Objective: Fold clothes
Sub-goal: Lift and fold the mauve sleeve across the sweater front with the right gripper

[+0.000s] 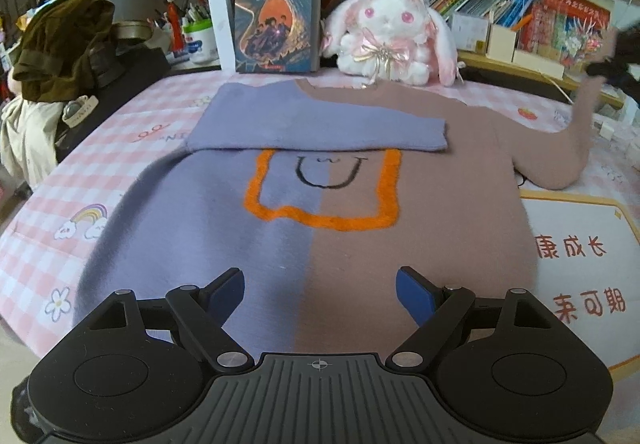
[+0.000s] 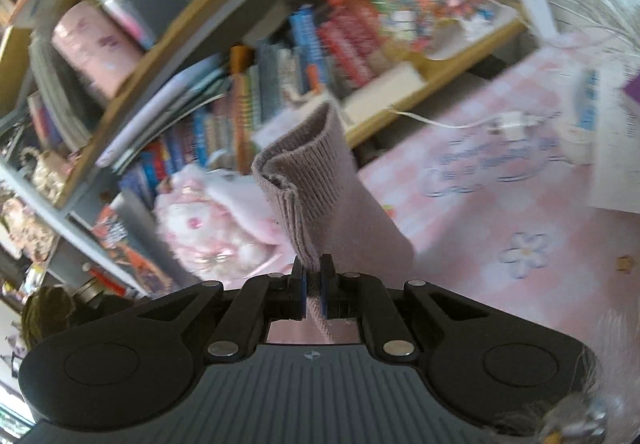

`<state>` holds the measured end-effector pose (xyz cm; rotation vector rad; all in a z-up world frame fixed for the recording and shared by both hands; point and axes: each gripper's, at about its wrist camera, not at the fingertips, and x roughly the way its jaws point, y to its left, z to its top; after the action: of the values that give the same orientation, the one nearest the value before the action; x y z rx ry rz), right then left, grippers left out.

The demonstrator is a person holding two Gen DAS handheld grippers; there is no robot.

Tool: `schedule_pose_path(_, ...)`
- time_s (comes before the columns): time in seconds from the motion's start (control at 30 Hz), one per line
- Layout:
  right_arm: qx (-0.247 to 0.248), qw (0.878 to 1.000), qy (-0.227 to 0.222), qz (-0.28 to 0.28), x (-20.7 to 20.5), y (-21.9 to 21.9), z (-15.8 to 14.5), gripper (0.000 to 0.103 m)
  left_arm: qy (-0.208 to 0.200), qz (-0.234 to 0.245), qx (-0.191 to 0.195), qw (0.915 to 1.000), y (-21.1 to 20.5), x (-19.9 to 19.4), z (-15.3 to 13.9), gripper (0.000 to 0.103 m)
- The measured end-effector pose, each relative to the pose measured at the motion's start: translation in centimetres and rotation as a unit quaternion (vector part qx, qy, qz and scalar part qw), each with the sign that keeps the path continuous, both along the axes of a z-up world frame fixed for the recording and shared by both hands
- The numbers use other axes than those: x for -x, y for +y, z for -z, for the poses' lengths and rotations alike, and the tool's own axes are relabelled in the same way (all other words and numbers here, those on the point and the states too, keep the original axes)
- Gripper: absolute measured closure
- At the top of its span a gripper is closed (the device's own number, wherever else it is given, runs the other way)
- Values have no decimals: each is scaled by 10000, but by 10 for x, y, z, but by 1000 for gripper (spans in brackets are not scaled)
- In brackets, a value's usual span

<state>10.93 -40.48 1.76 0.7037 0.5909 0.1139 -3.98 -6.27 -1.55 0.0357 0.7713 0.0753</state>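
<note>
1. Two tools, two states: my right gripper is clamped on the ribbed cuff of the mauve sleeve, lifted off the gingham bedsheet; my left gripper hangs wide, holding nothing, over the hem of the two-tone sweater.
2. Sweater lies flat, chest up; the lilac sleeve is already folded across the chest.
3. Risk: only a thin edge of cuff sits between my pads. A quick swing could slip it free, dropping the sleeve short.
4. Risk: nothing pins the body. Dragging the mauve sleeve over may tug the shoulder and skew the lilac fold.
5. Risk: the raised cuff is near the plush bunny and bookshelf; a high arc could snag there.
6. Right view is blurred, so I cannot tell clearance.
</note>
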Motion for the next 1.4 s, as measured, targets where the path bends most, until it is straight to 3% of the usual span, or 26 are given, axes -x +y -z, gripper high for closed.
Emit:
schedule_pose_path(0.43,313,9989,-253,-248,-14,149,-34,97,-568,493,92,9971,116,-7,-20,17)
schedule_pose_path(0.67,536,9957,-377,-662,-30,236,-38,97,-666,354,107,9971,175,-2,-22,17)
schedule_pose_path(1.03,1052,9889,47,-1047,-57,341,-3,97,-671,182,127,9975,226,1,-21,17)
schedule_pose_path(1.4,1392,9824,704,-1031,-73,363,39,94,-656,290,139,9973,235,-5,-21,17)
